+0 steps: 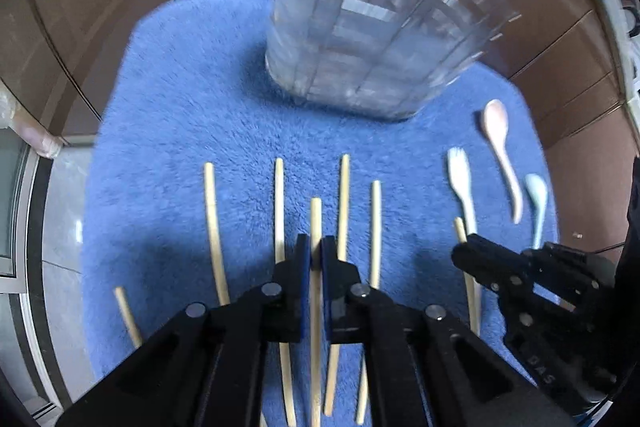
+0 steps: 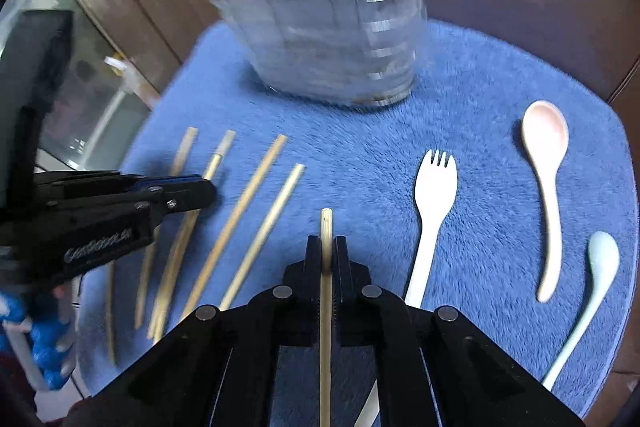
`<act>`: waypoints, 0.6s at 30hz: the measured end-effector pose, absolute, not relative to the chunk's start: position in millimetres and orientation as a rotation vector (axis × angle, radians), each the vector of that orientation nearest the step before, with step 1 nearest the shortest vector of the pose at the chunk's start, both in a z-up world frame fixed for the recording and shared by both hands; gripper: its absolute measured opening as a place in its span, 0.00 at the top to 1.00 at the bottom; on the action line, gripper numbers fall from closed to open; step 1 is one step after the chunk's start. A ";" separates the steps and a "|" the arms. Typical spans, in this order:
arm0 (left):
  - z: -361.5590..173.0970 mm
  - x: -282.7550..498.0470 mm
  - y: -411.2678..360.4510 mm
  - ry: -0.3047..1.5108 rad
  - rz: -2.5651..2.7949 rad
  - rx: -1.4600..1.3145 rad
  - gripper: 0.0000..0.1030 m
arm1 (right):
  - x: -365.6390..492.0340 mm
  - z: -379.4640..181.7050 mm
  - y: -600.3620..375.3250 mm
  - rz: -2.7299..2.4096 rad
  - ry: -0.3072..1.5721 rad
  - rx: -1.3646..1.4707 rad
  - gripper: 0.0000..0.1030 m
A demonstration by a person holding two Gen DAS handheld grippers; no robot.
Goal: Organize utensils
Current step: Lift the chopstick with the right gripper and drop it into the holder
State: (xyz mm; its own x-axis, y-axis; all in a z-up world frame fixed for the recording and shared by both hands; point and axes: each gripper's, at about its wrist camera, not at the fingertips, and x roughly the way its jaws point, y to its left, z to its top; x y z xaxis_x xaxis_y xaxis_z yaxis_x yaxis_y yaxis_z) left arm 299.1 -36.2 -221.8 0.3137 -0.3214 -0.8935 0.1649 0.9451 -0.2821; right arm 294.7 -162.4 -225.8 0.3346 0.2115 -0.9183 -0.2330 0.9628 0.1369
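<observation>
Lying on a blue mat [image 2: 480, 75] with bare room between the clear slatted holder [image 2: 332, 27] and the utensils. Clamping one pale chopstick [image 1: 315, 227] in the left gripper [image 1: 315, 251], another chopstick [image 2: 326, 227] in the right gripper [image 2: 326, 251] (both thin, bamboo-coloured).

The left gripper [image 1: 316, 251] points steeply down over the blue mat [image 1: 192, 99], its jaws clamped on one chopstick [image 1: 315, 215]. The right gripper [image 2: 327, 251] points steeply down beside it, nearer the mat's right edge, its jaws pinched on another chopstick [image 2: 326, 227]. The two stand apart, not touching.
</observation>
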 end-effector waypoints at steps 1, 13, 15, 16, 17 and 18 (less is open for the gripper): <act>-210.0 289.3 -32.0 1.165 -0.331 -0.156 0.96 | 287.4 -218.5 -163.0 0.304 1.166 -0.015 0.95; -55.2 257.4 8.5 0.646 -0.365 -0.278 0.96 | 226.9 -58.2 -181.0 0.408 0.548 0.054 0.95; -35.2 267.1 8.6 0.568 -0.379 -0.309 0.96 | 241.2 -38.2 -178.6 0.402 0.448 0.058 0.95; -25.9 272.7 10.1 0.527 -0.379 -0.320 0.96 | 251.0 -23.1 -177.2 0.402 0.373 0.067 0.95; -17.3 279.0 10.7 0.483 -0.377 -0.327 0.96 | 259.4 -15.4 -175.7 0.399 0.325 0.070 0.95; -10.1 286.7 9.6 0.435 -0.370 -0.330 0.96 | 267.9 -9.0 -173.6 0.393 0.281 0.069 0.95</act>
